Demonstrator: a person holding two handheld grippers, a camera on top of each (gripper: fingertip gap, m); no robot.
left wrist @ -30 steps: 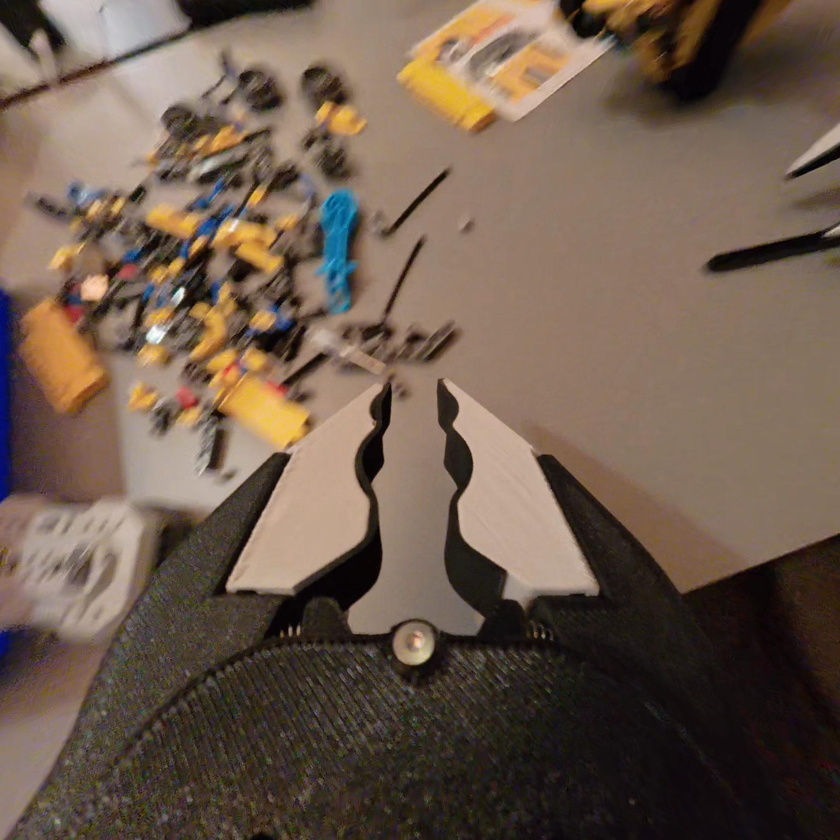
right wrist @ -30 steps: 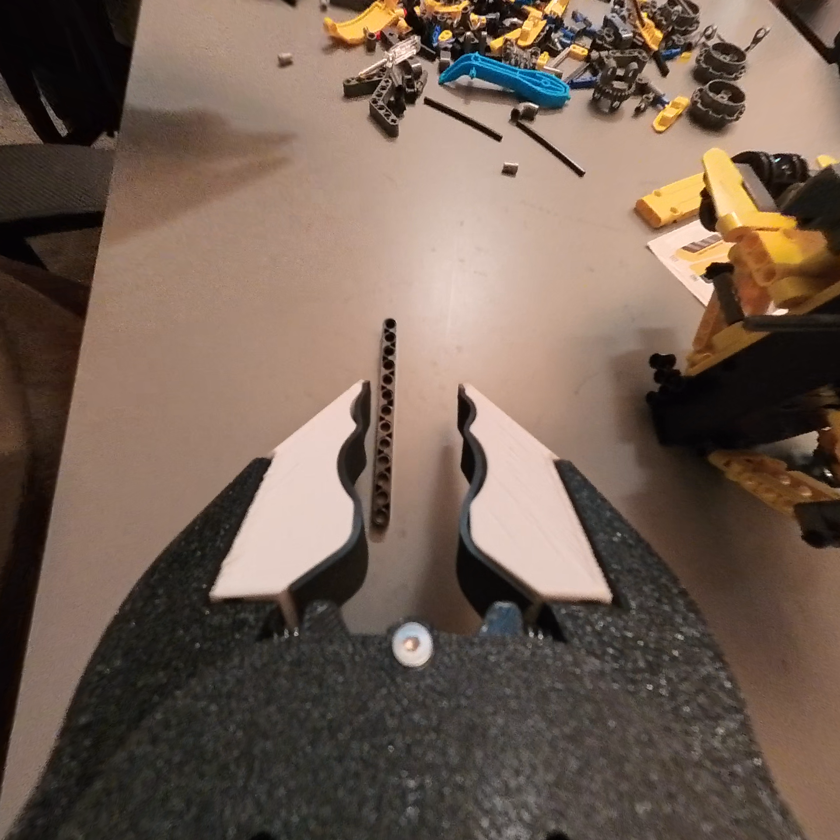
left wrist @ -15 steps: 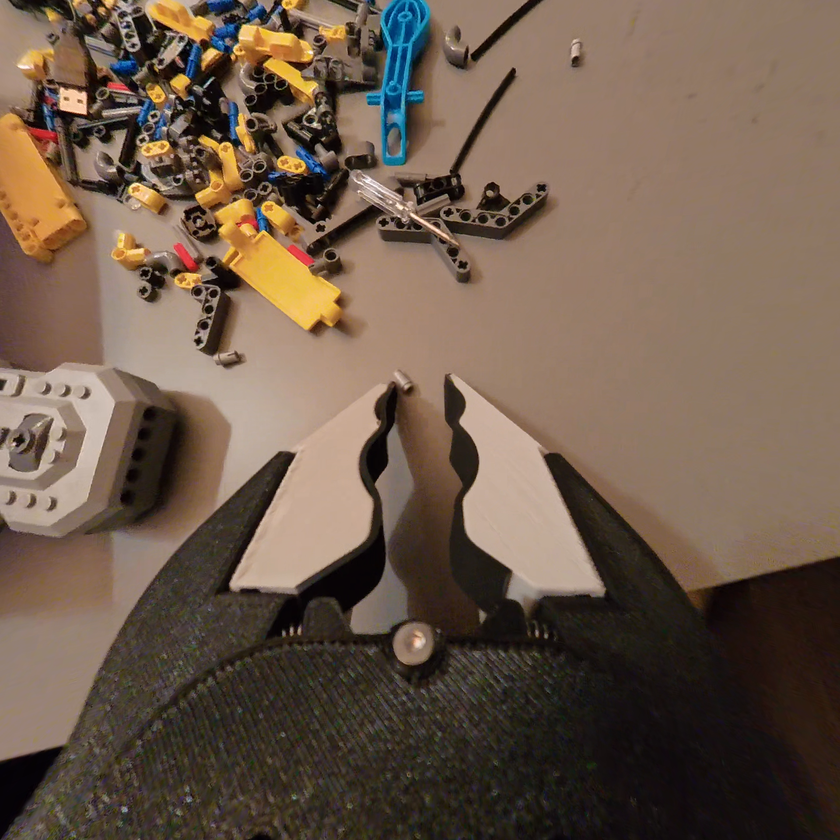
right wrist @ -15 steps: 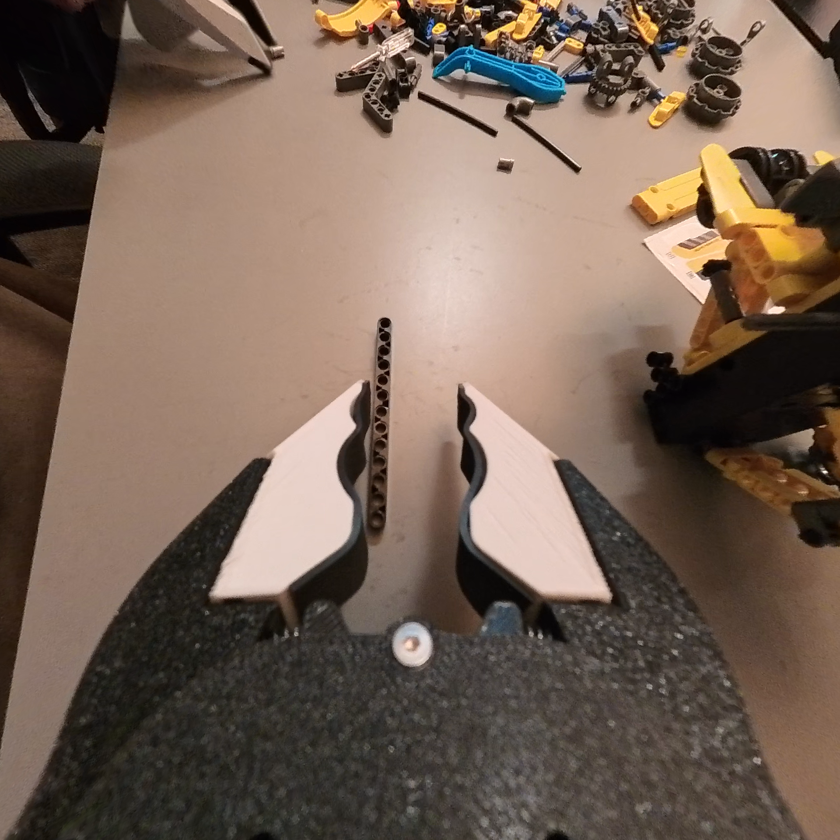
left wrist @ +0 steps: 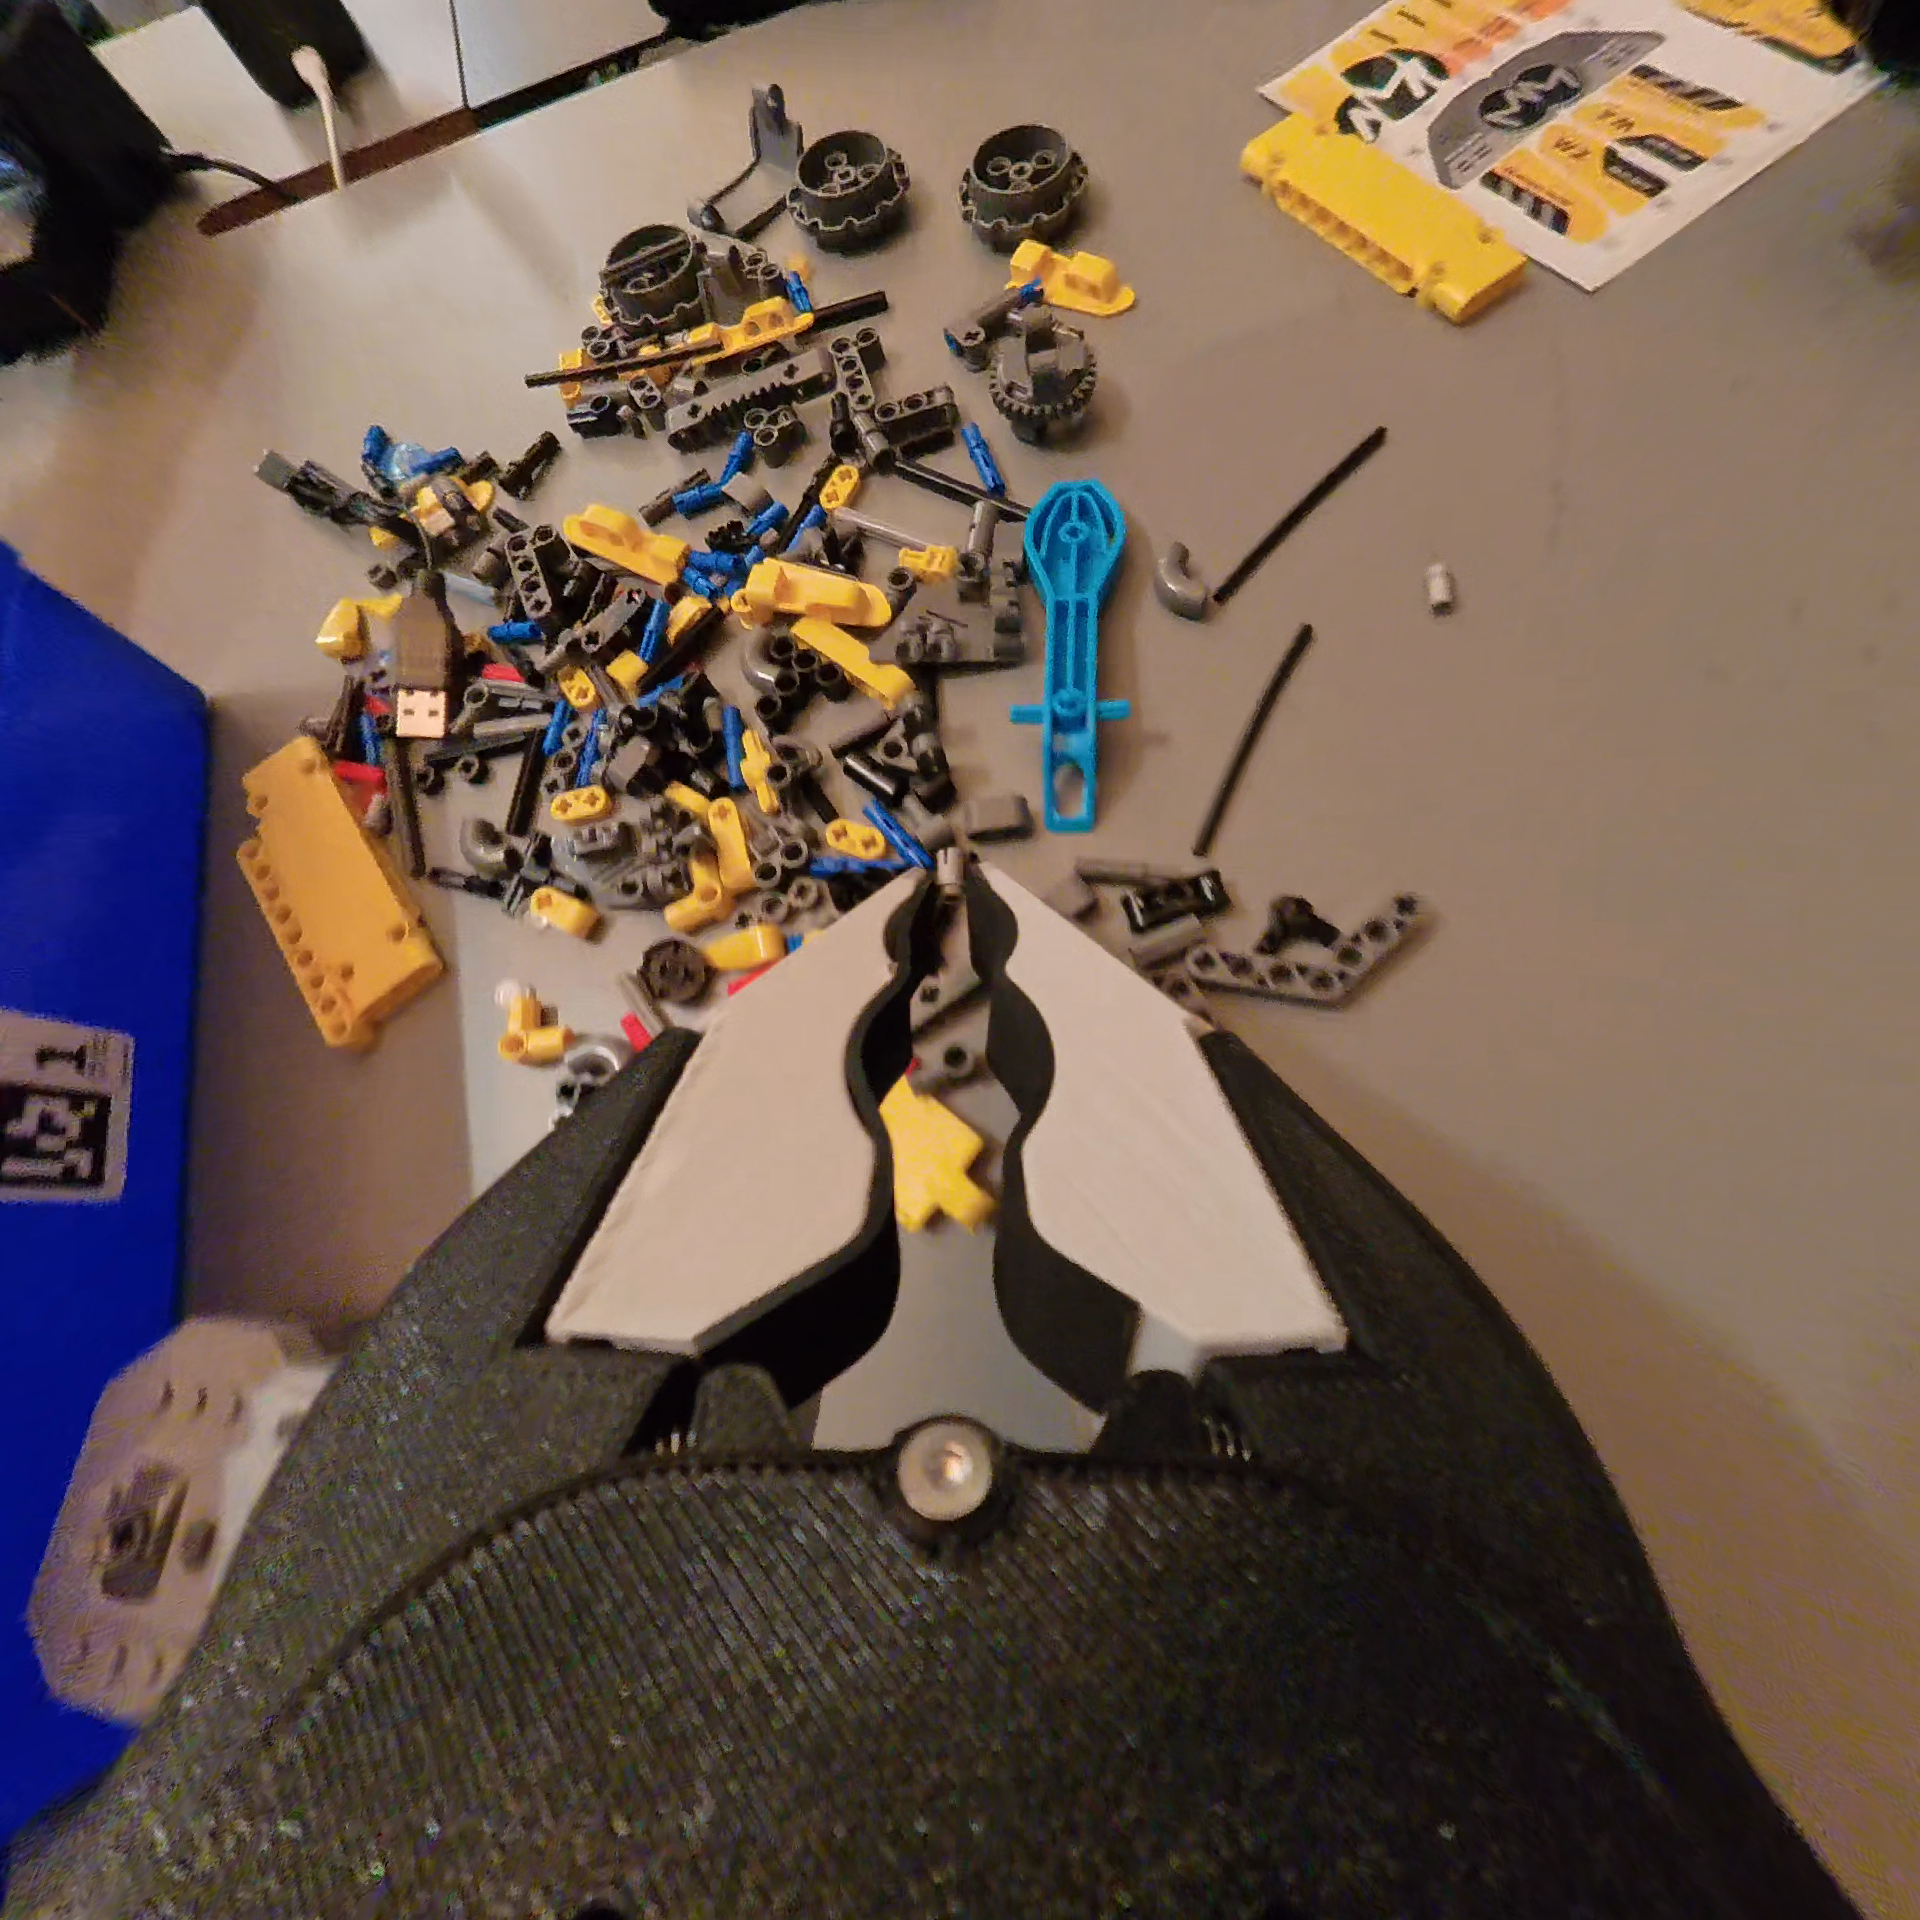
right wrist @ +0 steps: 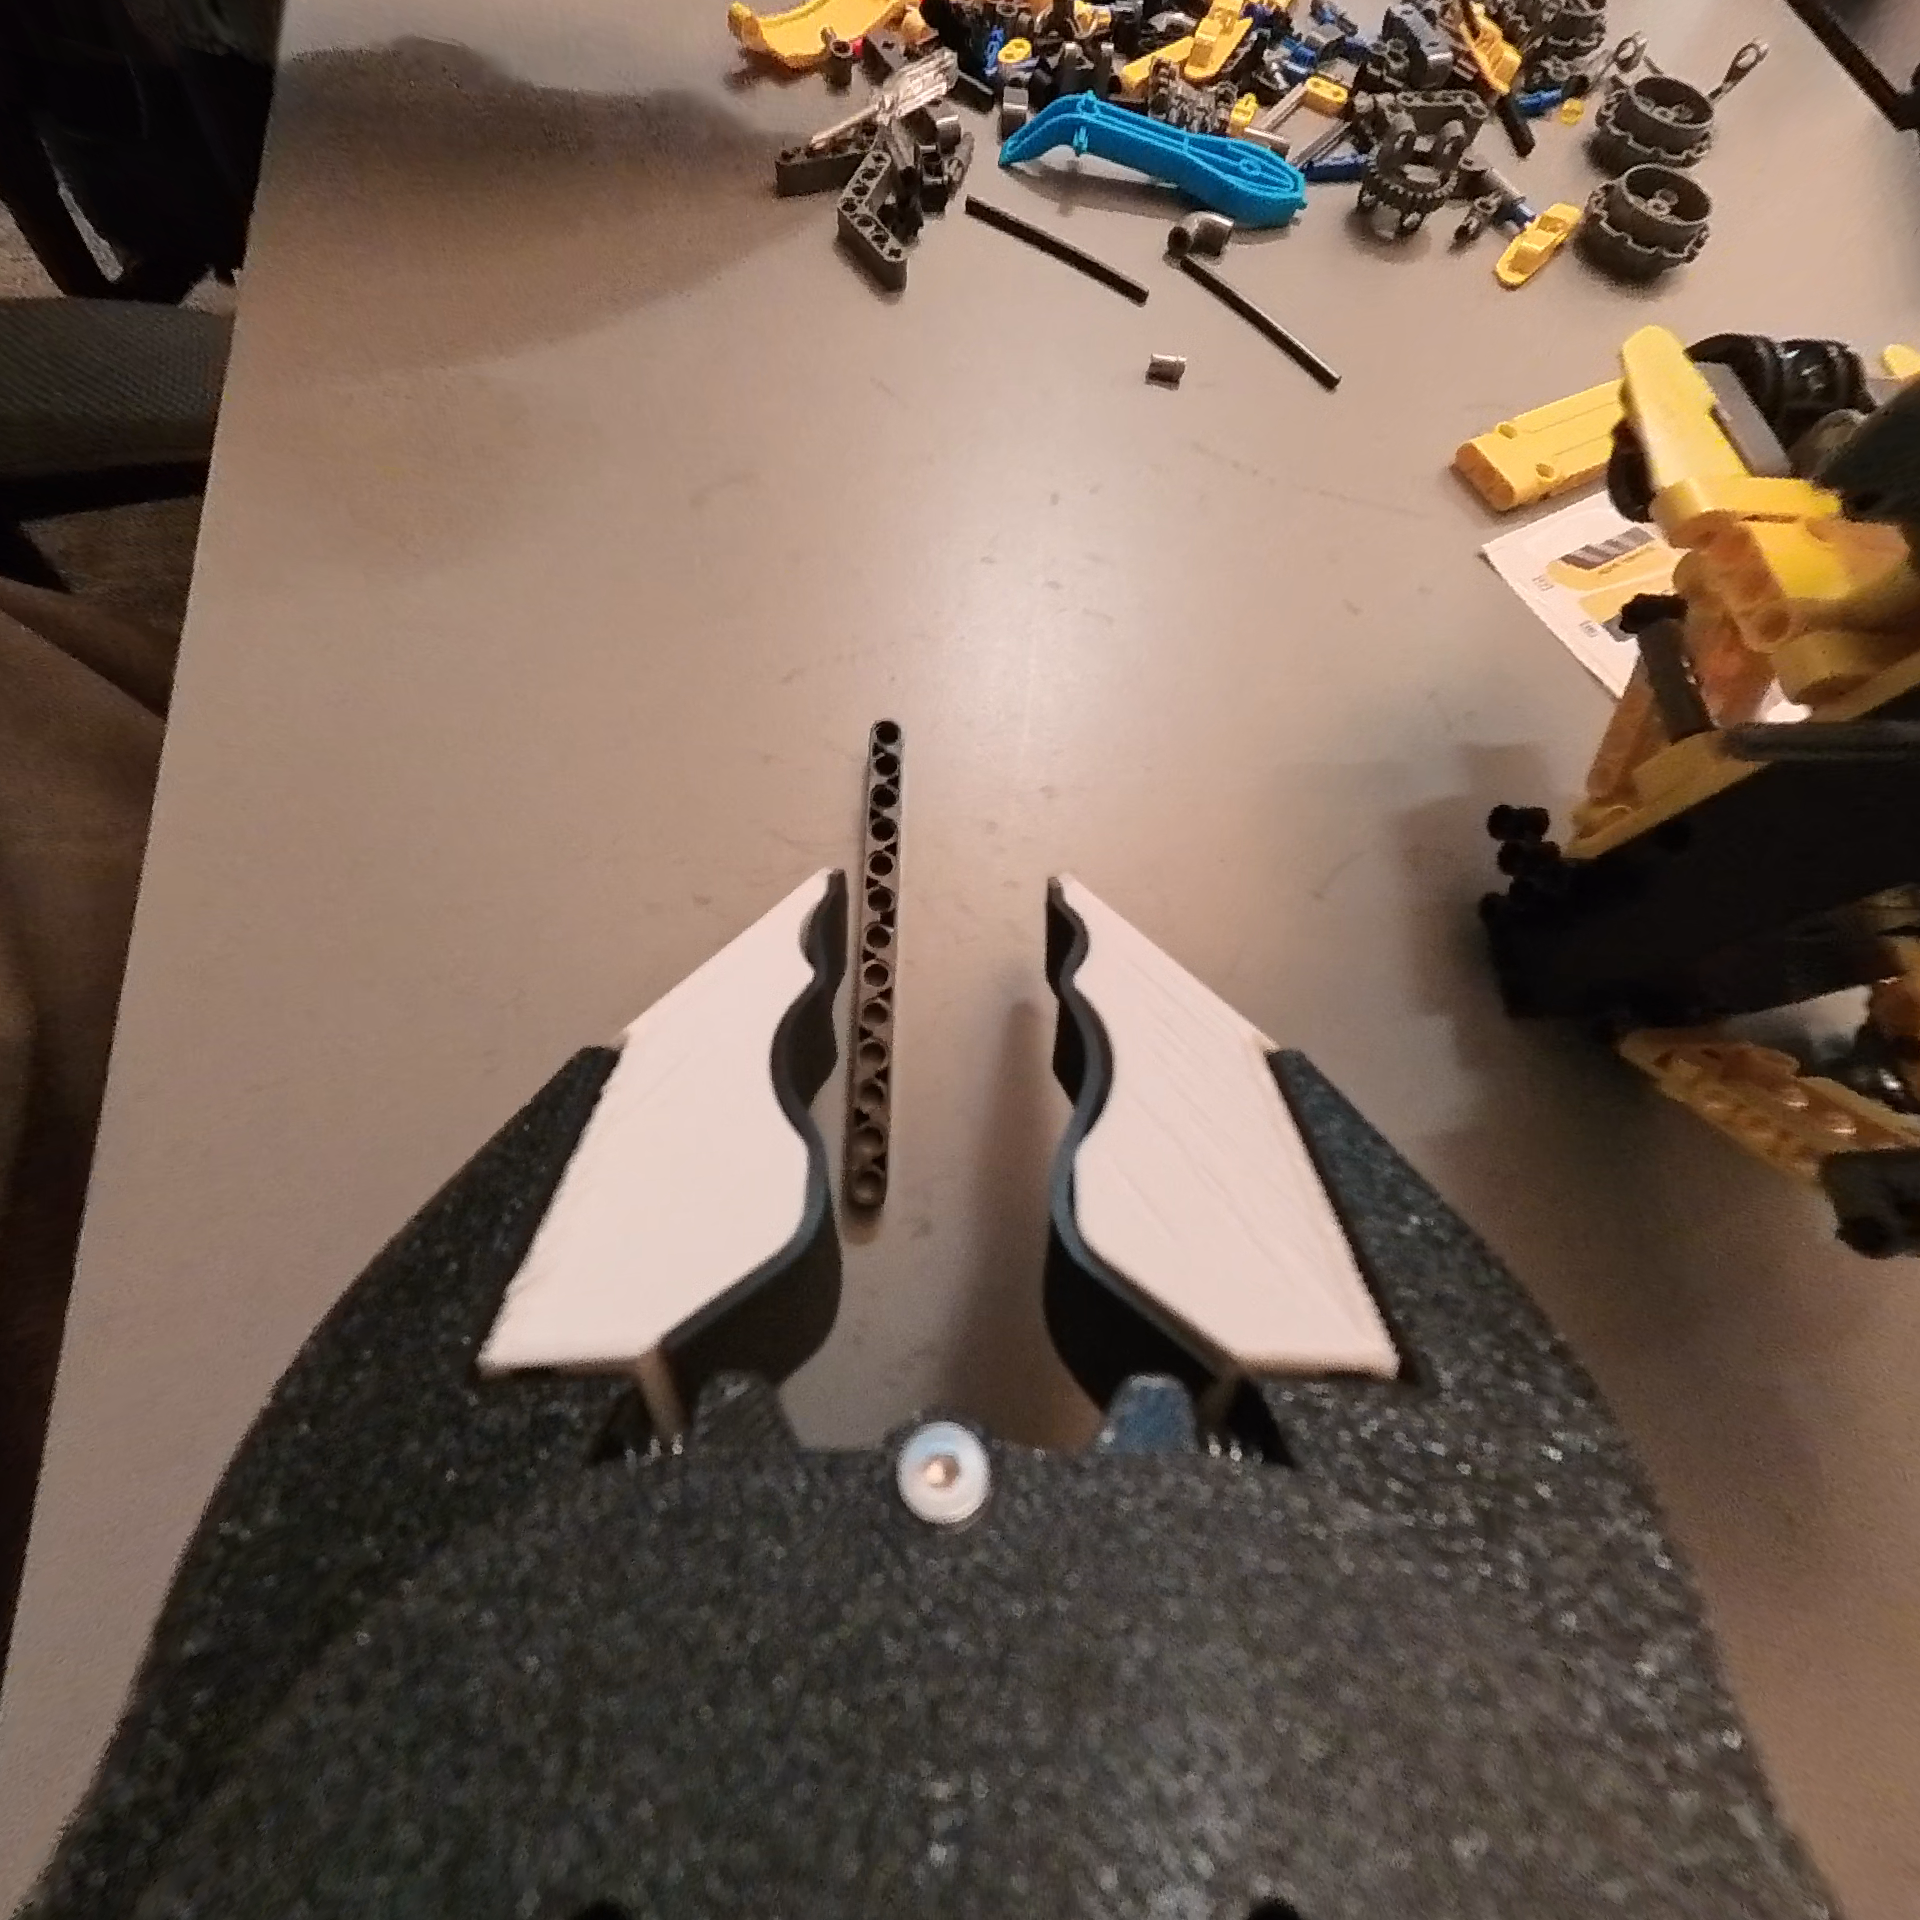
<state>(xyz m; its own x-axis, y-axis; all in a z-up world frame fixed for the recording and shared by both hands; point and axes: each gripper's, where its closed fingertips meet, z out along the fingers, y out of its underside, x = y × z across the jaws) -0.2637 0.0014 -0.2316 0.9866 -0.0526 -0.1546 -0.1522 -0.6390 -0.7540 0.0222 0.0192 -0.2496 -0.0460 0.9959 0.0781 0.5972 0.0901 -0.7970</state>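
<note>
Left gripper tips pinched on a small grey pin above the loose parts pile (blue lever just right), right gripper jaws apart, black holed beam on grey table between them, against the left finger, yellow model at right.

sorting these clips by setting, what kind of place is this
Probably a hobby or work table indoors, set up for building a brick model kit. A pile of loose parts lies on the grey table, with a printed sheet and a half-built yellow model nearby.
</note>
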